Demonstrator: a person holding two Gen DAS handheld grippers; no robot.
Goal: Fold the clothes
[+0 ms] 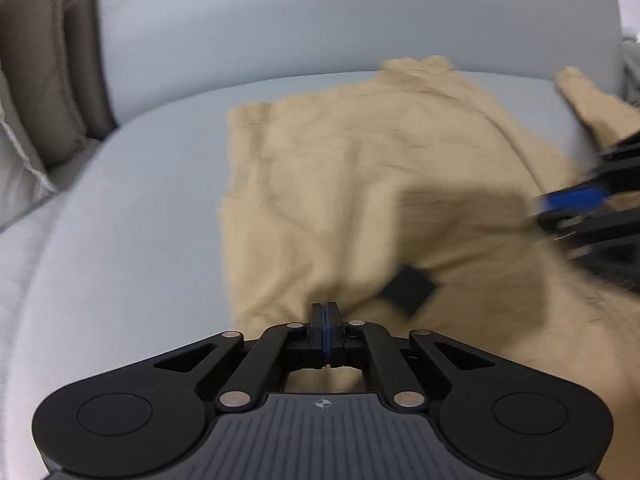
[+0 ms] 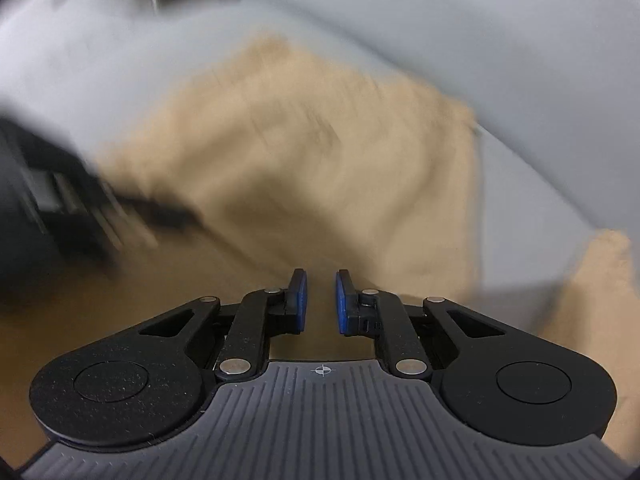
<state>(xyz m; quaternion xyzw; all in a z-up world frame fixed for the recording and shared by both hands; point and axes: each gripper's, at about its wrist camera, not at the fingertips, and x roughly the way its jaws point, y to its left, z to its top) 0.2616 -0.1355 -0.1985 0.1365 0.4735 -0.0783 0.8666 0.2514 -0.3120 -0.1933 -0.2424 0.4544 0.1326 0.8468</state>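
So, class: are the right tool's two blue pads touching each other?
Apart. In the right wrist view, the right tool shows a plain gap between its blue pads, with the tan cloth garment visible through it.

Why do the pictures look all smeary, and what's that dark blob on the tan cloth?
Left wrist view: mildly smeared; the dark blob is a shadow on the tan cloth. Right wrist view: much blurrier, yet the right tongs look sharp. Both views bulge like a fishbowl.
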